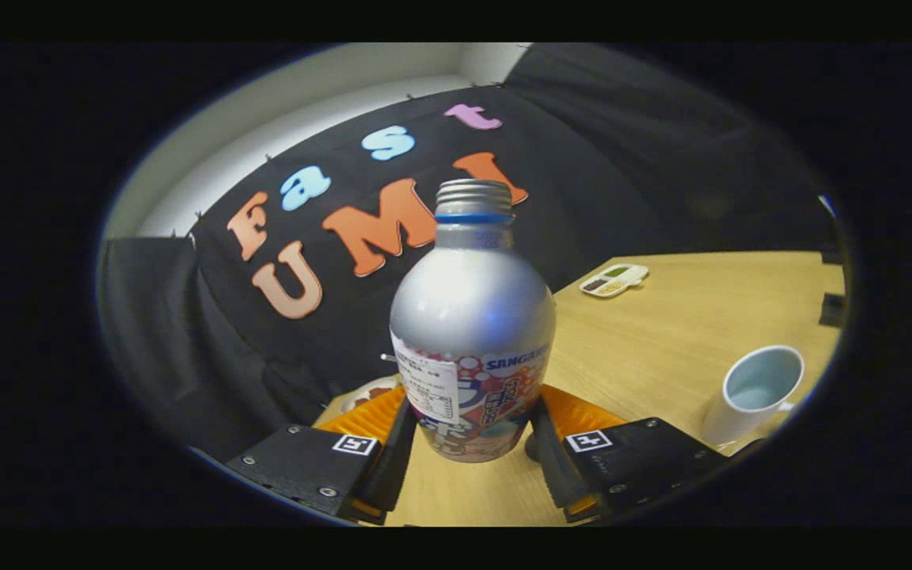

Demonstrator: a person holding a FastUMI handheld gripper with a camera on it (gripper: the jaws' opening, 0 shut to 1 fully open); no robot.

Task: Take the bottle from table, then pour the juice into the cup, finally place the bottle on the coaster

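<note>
A silver metal bottle (472, 317) with a threaded open neck, a blue ring under the threads and a colourful printed label around its lower half stands upright between the fingers, both pressing its lower sides. A white cup (753, 393), pale inside, stands upright on the table to the right of the bottle, well apart from it.

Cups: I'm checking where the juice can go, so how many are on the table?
1. The white cup stands on the table, off to the right of the tool, whose fingers clamp the bottle. The bottle may hide more.
</note>
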